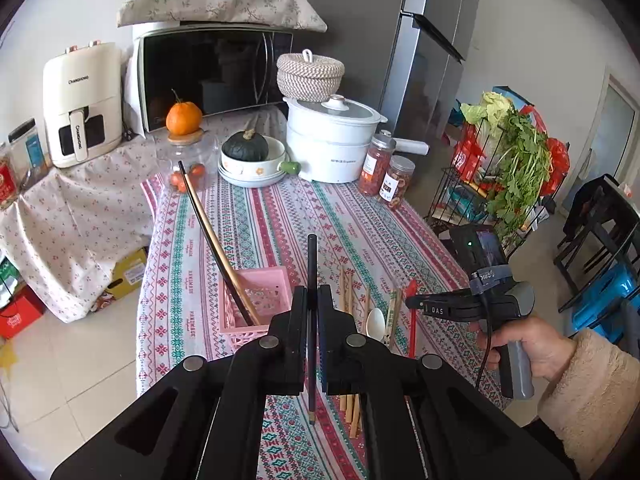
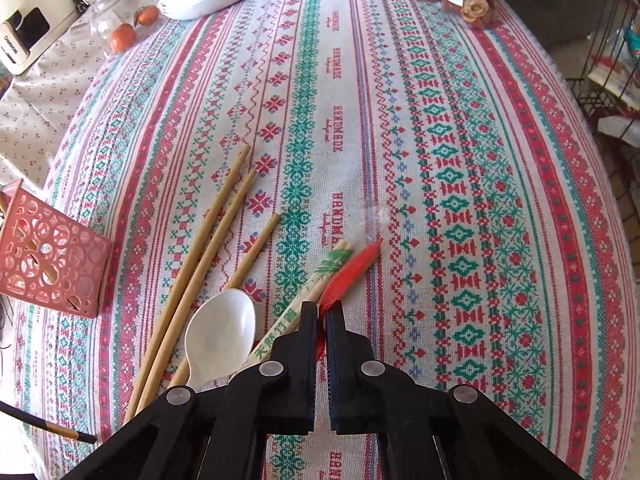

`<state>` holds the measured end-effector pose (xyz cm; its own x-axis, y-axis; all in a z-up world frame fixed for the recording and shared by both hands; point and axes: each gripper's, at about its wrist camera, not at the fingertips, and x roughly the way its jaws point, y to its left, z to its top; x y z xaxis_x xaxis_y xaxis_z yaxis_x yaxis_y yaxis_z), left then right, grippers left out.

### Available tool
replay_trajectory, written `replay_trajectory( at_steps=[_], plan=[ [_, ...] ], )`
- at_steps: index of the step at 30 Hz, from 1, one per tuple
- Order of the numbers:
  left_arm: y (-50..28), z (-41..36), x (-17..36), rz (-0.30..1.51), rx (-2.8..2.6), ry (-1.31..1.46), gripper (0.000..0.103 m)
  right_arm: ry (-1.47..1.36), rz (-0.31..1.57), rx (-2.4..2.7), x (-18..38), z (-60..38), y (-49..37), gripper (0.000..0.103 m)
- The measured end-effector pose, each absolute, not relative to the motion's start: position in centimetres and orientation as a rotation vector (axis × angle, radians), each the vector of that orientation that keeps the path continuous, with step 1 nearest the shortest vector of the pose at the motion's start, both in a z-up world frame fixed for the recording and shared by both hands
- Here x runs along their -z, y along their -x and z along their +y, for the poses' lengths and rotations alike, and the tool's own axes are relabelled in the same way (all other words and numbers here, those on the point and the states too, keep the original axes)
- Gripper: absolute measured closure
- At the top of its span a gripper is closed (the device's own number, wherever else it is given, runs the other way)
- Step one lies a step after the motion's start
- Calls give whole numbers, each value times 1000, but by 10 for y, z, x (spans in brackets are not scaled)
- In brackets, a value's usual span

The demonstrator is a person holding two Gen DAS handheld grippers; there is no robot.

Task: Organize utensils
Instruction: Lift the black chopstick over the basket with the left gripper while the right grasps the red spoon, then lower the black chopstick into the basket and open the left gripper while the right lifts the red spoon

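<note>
On the counter (image 2: 520,160), under a woven patterned cloth: three bare bamboo chopsticks (image 2: 200,264), a white plastic spoon (image 2: 222,332), a paper-sleeved chopstick pair (image 2: 308,292), a pink perforated basket (image 2: 48,256) to their left holding two long chopsticks (image 1: 224,256). Right gripper (image 2: 323,316) is clamped on a red plastic spoon (image 2: 352,272) lying on the cloth. Left gripper (image 1: 312,296) is clamped on a dark slender chopstick (image 1: 311,264), raised beside the basket.

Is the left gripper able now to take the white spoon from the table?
Probably not yet: the left gripper is shut on a dark chopstick, so its jaws are occupied. The white spoon itself lies uncovered.
</note>
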<state>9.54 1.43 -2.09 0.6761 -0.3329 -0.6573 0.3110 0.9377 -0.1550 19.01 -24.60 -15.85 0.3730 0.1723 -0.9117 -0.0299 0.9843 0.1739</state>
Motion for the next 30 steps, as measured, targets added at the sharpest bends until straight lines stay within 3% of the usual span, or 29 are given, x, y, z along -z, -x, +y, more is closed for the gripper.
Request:
replay_trajectory(
  at_steps=[17, 30],
  plan=[
    [-51, 47, -62, 359, 294, 94, 99, -138, 689, -153, 29, -229, -135, 101],
    [-111, 58, -26, 456, 154, 64, 99, -105, 633, -171, 25, -200, -140, 100]
  ],
)
